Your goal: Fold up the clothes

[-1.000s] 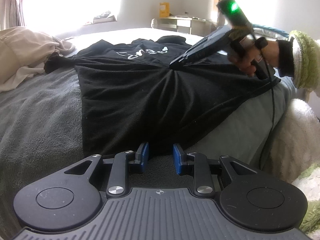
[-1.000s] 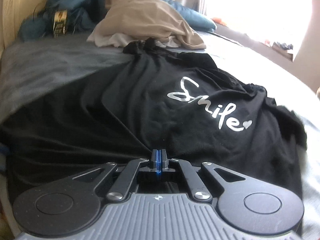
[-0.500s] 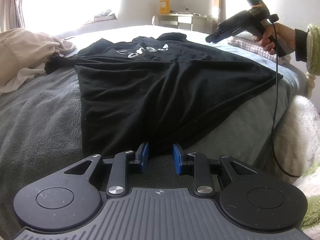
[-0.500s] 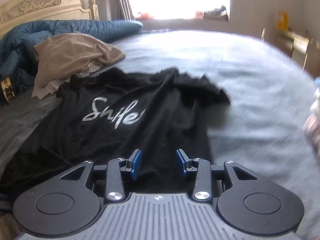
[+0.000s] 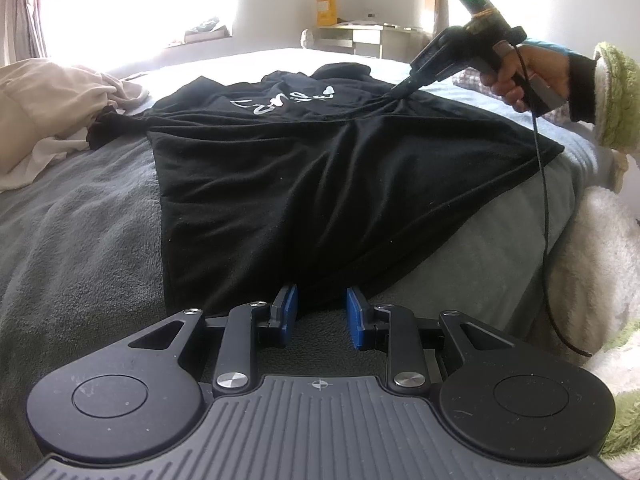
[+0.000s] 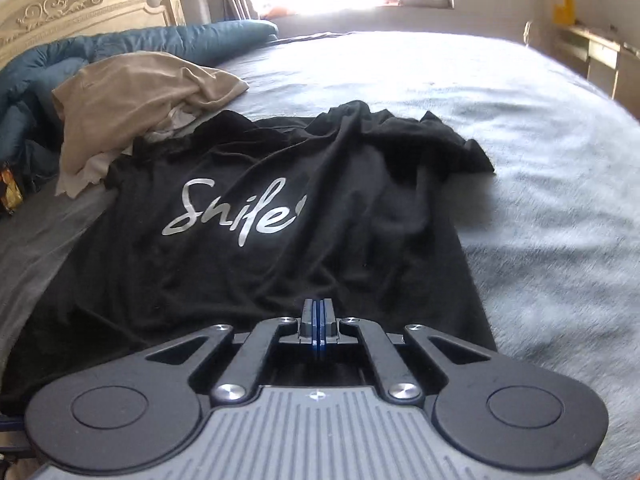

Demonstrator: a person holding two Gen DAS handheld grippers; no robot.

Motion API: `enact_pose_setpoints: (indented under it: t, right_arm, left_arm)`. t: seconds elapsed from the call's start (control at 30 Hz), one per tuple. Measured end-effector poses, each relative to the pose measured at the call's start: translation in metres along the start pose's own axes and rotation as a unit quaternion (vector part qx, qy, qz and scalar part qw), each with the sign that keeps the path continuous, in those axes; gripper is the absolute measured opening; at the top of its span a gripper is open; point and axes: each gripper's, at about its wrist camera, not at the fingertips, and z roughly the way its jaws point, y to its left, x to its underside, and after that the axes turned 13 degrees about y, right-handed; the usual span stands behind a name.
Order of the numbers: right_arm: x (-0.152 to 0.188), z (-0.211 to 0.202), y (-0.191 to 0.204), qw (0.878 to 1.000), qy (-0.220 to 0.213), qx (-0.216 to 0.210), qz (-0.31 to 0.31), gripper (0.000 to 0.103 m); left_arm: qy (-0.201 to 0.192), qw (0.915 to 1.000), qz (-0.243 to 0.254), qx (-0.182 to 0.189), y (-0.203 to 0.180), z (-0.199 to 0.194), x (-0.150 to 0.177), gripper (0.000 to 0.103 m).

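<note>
Fabric of the black T-shirt [image 6: 304, 216], spread on the bed [image 6: 540, 160], is now pinched beside its "Smile" print by your right hand-held gripper [image 5: 402, 88], whose jaws have just closed. Your left hand-held gripper [image 5: 322, 314] waits narrowly parted at the hem, so the fold can begin.

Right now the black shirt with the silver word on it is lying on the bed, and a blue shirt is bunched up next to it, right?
Almost. The black shirt with the silver word does lie on the bed, but the bunched-up garment next to it is beige, not blue. The right wrist view shows it. The blue thing behind it is a blanket.
</note>
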Motion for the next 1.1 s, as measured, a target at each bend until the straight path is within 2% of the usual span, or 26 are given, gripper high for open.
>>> enact_pose_setpoints:
  t: [0.33, 0.53, 0.67, 0.7, 0.77, 0.83, 0.93, 1.0, 1.1]
  right_arm:
    - [-0.016, 0.013, -0.006, 0.999, -0.033, 0.028, 0.032, 0.001]
    - [-0.015, 0.037, -0.009, 0.997, -0.039, 0.056, 0.044, 0.0]
    - [-0.015, 0.039, -0.011, 0.994, -0.047, 0.079, 0.058, 0.0]
    - [-0.015, 0.034, -0.013, 0.994, -0.051, 0.07, 0.068, 0.001]
    - [-0.012, 0.018, -0.016, 0.992, -0.069, 0.052, 0.087, 0.011]
    - [-0.009, -0.001, -0.006, 0.992, -0.087, 0.045, 0.077, 0.011]
    - [-0.002, -0.027, 0.028, 0.996, -0.088, 0.003, 0.021, 0.011]
    - [0.004, -0.033, 0.06, 0.996, -0.068, -0.043, -0.03, 0.011]
    - [0.011, -0.026, 0.117, 0.989, -0.025, -0.096, -0.107, 0.012]
  left_arm:
    - [-0.002, 1.0, 0.004, 0.001, 0.001, 0.0, 0.001, 0.027]
    - [-0.003, 1.0, 0.006, 0.0, 0.001, 0.0, 0.002, 0.027]
    - [-0.004, 1.0, 0.007, 0.0, 0.0, 0.0, 0.002, 0.027]
    - [-0.005, 1.0, 0.007, -0.001, 0.0, -0.001, 0.003, 0.027]
    - [-0.006, 0.9999, 0.008, 0.0, 0.0, -0.001, 0.004, 0.027]
    - [-0.008, 0.9999, 0.007, 0.001, 0.001, -0.001, 0.004, 0.027]
    - [-0.009, 0.9999, 0.005, 0.003, 0.001, -0.002, 0.005, 0.027]
    - [-0.01, 0.9999, 0.003, 0.003, 0.001, -0.002, 0.005, 0.027]
    - [-0.014, 0.9999, -0.003, 0.003, 0.001, -0.003, 0.006, 0.027]
